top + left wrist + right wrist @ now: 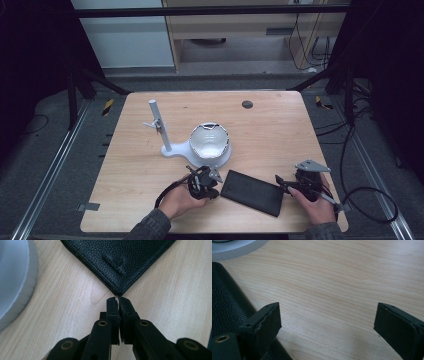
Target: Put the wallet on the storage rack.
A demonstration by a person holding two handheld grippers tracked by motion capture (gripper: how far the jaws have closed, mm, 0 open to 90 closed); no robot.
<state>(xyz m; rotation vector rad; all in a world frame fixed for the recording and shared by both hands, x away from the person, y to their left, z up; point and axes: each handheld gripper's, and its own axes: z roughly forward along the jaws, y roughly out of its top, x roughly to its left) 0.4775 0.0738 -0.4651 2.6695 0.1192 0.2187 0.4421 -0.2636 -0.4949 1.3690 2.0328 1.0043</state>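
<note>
- Black leather case (253, 192) lies flat between left gripper (216, 186) and right gripper (280, 182); it blocks a level path from one to the other.
- White bowl stand (210, 145) with upright post (159, 125) just behind the case; obstructs forward reach at centre.
- Bare wooden table (280, 130) right of the stand and along the far edge: free passage.
- Right gripper's jaws spread, bare wood between them.
</note>
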